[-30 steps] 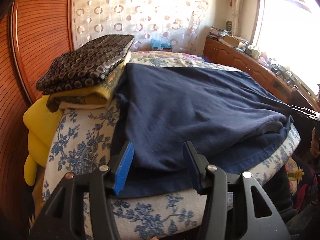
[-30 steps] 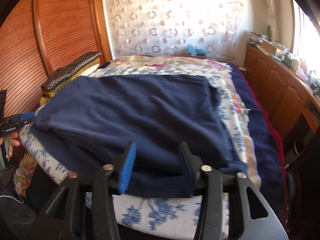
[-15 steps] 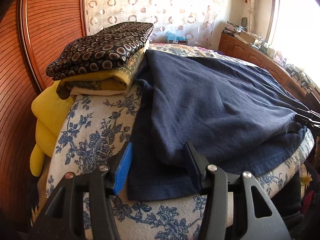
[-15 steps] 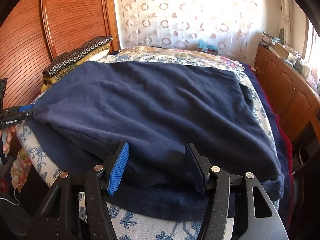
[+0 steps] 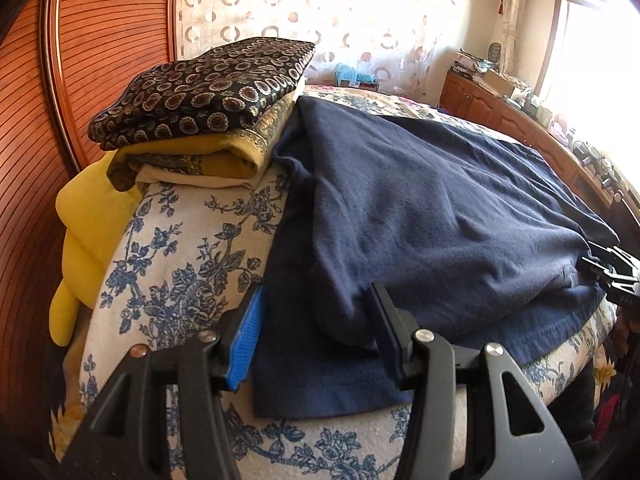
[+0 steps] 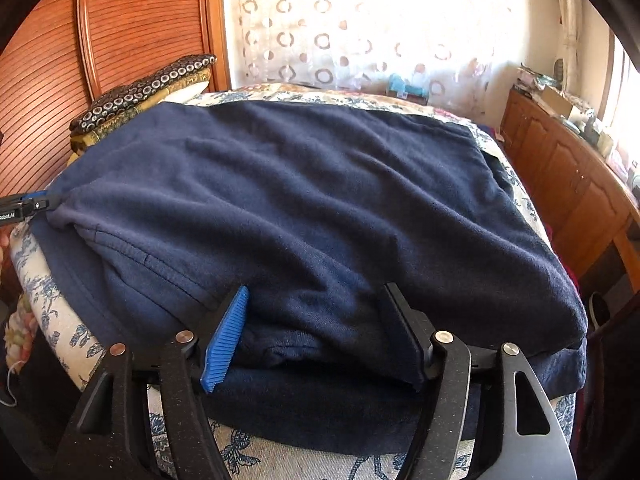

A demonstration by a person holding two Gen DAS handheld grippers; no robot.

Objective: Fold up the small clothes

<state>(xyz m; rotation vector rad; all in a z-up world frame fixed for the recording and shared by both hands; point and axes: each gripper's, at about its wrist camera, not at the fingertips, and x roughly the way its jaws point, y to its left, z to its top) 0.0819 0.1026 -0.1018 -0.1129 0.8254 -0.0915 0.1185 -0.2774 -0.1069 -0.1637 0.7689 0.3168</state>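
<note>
Okay, quick pass: navy garment lies spread on the bed, covering most of the floral cover, with an upper layer doubled over a lower one whose hem sticks out along the near edge. Left tongs hang over the near left corner, jaws about half apart, cloth below and between them but the pads not pressing on it, so holding nothing. Right tongs sit at the near right edge straddling the rolled lip of the upper layer; their jaws have just been opening and now stand wide, with fabric between but no pinch on it. I judge the step to be letting go of a fold just laid, with more folds left to make. To do it well I'd lift both tongs straight off so the pads don't snag and drag the top layer, check that the top edge runs parallel to the exposed hem, and flatten the slack bulge near the right tongs before regripping. For the next fold I'd pinch both layers together at matching corners and carry both hands evenly, since soft knit like this will probably skew. Containers: no basket or bin in view. Finished pieces sit as a stack of folded clothes just beside the garment's far left corner. A box sits on the sideboard; I can't tell its contents.
</note>
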